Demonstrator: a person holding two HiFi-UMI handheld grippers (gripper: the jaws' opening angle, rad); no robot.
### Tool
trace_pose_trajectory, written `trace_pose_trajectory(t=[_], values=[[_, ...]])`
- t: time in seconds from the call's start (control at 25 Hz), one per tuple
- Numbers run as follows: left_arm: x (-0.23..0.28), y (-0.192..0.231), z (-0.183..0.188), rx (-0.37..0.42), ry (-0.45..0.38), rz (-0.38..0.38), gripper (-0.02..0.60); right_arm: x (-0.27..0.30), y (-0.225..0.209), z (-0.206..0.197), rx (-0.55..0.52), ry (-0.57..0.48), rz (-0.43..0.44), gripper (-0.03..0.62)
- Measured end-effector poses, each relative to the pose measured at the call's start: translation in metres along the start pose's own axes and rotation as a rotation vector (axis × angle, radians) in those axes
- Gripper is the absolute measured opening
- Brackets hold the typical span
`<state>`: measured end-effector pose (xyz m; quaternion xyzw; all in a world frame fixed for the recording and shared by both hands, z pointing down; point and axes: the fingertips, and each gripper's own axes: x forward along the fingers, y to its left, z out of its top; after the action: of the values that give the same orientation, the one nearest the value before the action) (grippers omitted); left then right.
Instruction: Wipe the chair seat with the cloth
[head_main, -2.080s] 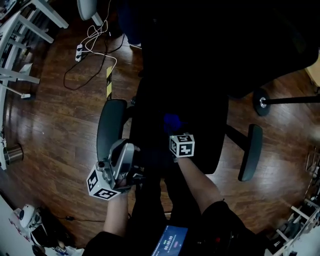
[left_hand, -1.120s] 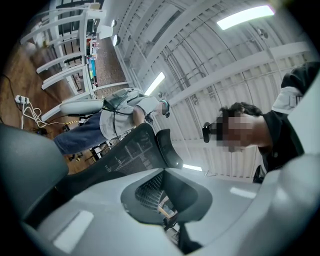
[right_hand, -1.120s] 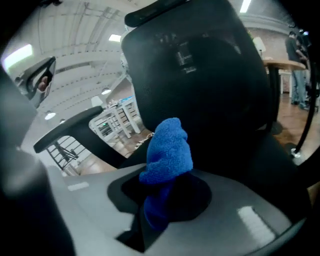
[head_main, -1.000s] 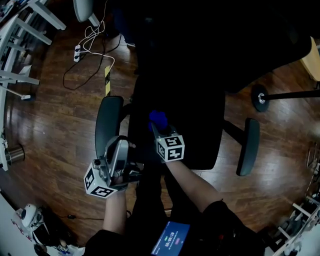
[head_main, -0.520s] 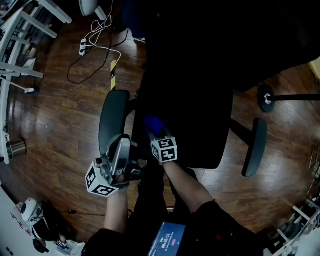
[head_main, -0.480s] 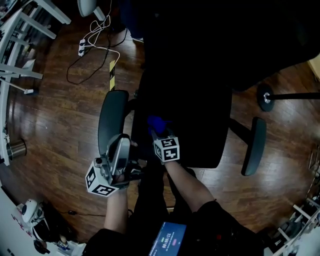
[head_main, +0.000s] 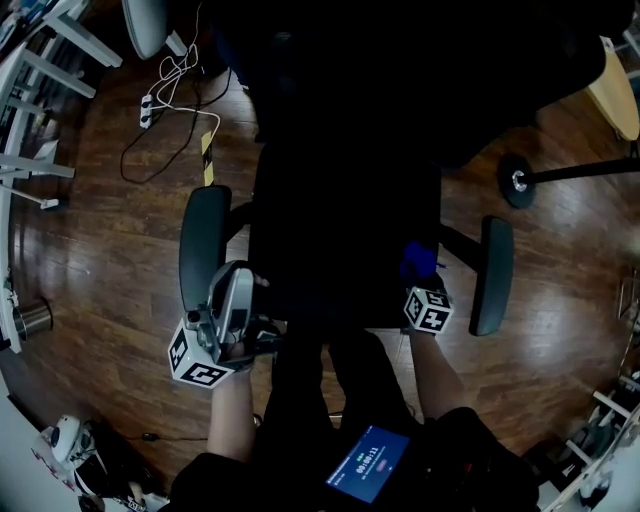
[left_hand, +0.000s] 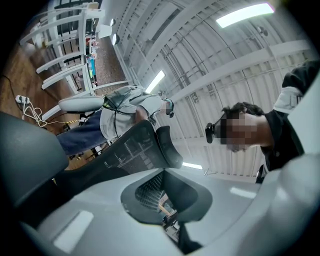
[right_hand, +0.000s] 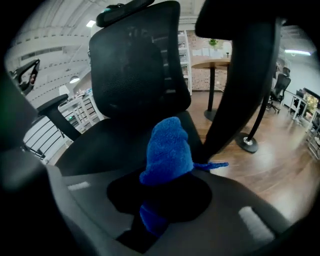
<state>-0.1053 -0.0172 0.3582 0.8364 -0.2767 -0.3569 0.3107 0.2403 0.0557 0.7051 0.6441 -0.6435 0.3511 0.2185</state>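
Right tool (right_hand: 152, 220) grips the blue cloth (right_hand: 167, 147); left tool (left_hand: 176, 231) closed, empty.

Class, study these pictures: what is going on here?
A person with a gripper in each hand stands over a black chair seat. The right gripper is shut on a blue cloth, held at the seat's front right corner near the right armrest. The left gripper, shut and empty, hangs by the left armrest.

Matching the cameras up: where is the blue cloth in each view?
Head view: blue cloth at the front right corner of the chair seat.
Left gripper view: not in it.
Right gripper view: blue cloth at centre, clamped in the jaws.
Shared landmark: the chair seat.
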Motion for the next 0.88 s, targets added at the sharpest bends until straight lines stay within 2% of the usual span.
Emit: trace_pose_trajectory(t=[0.24,0.36,0.48,0.64,0.76,0.88], values=[[0.000,-0.004,-0.004,0.005,0.006,-0.007,-0.008,-0.007,-0.018,0.004,-0.006,-0.021,-0.066,0.087],[-0.001,-0.003,0.000,0.008,-0.004,-0.002,-0.008,-0.006,0.006,0.012,-0.029,-0.043,-0.049,0.087],[-0.005,-0.006,0.007,0.018,-0.005,0.004,-0.008,-0.007,0.087,0.024,-0.037,-0.082,0.101,0.087],[-0.013,-0.012,0.021,0.038,-0.011,0.011,-0.008,0.000,0.244,0.019,-0.058,-0.085,0.372,0.087],[-0.015,-0.016,0.027,0.053,-0.012,0.016,-0.008,0.004,0.340,-0.015,-0.118,0.000,0.522,0.087],[-0.018,-0.018,0.028,0.059,-0.008,0.018,-0.008,0.012,0.382,-0.060,-0.173,0.116,0.578,0.087]])
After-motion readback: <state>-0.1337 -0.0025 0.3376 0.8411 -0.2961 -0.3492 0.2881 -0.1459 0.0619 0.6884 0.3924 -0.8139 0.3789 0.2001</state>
